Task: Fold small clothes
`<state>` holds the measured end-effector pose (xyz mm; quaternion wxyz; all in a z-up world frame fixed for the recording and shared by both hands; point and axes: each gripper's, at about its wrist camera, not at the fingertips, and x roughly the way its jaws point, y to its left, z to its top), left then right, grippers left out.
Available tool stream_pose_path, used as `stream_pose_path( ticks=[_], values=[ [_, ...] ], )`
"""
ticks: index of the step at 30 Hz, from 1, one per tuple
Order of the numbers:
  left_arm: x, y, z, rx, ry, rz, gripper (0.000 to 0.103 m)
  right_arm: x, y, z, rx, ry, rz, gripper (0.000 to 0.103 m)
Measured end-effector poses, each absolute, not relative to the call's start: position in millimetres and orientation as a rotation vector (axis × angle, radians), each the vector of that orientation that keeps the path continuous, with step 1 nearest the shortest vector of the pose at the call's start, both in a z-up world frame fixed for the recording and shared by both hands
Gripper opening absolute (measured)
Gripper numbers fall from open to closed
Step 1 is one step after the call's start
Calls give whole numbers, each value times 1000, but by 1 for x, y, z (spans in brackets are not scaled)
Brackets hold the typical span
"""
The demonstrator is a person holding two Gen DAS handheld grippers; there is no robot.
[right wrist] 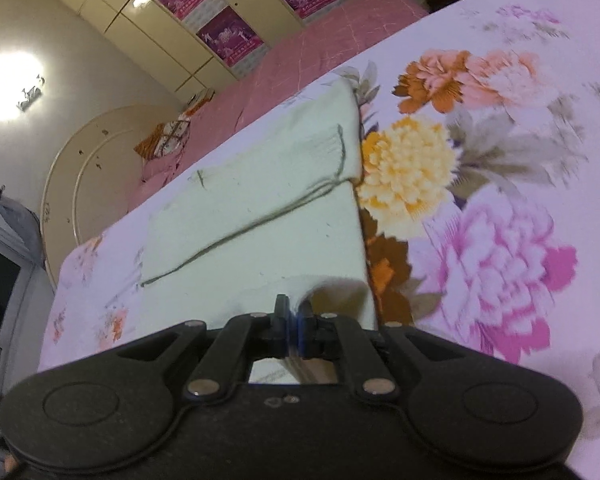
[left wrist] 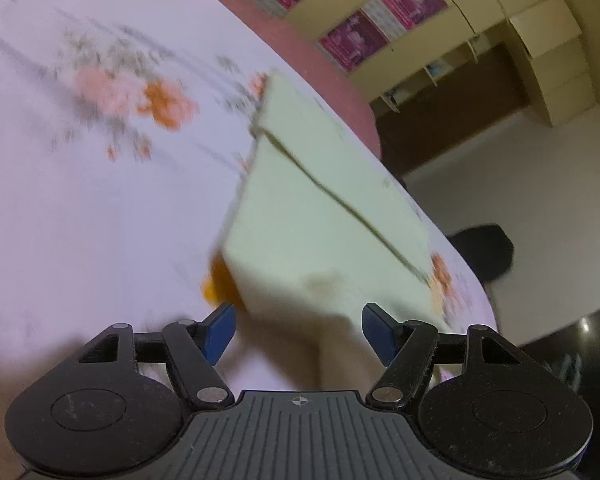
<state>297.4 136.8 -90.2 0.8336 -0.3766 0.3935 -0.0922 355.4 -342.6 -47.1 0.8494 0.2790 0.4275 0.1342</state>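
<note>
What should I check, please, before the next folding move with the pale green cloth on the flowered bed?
1. Right gripper shut on pale green cloth: ok.
2. Left gripper open, holding nothing: ok.
3. Cloth edge between the left fingers: cannot tell, blurred.
4. Cloth already folded, dark seam line showing: ok.
5. Cloth lies on flowered sheet, not over the bed edge: ok.

Left black two-finger gripper [left wrist: 299,330] has its blue-padded jaws spread wide apart, nothing between them, angled down low. Right black two-finger gripper [right wrist: 293,322] is pinched tight, blue pads [right wrist: 302,334] nearly meeting on a bit of pale green cloth [right wrist: 260,216].
</note>
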Motion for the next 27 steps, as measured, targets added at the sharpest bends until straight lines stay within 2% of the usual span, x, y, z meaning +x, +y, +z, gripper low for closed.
stream_pose_path(
  ticks=[8,11,16,20,27],
  values=[
    [303,74,-88,-703,818,-229,69,348,-345,-47,581,913,297,5],
    [316,65,-97,-661,864,-233,2,347,-345,-48,578,921,300,5],
    [296,91,-72,-700,779,-274,2,339,-345,-38,563,894,321,5],
    [288,135,-52,-832,698,-253,2,326,-349,-16,531,833,356,5],
    [320,173,-46,-954,655,-210,2,323,-355,-1,545,786,388,5]
  ],
)
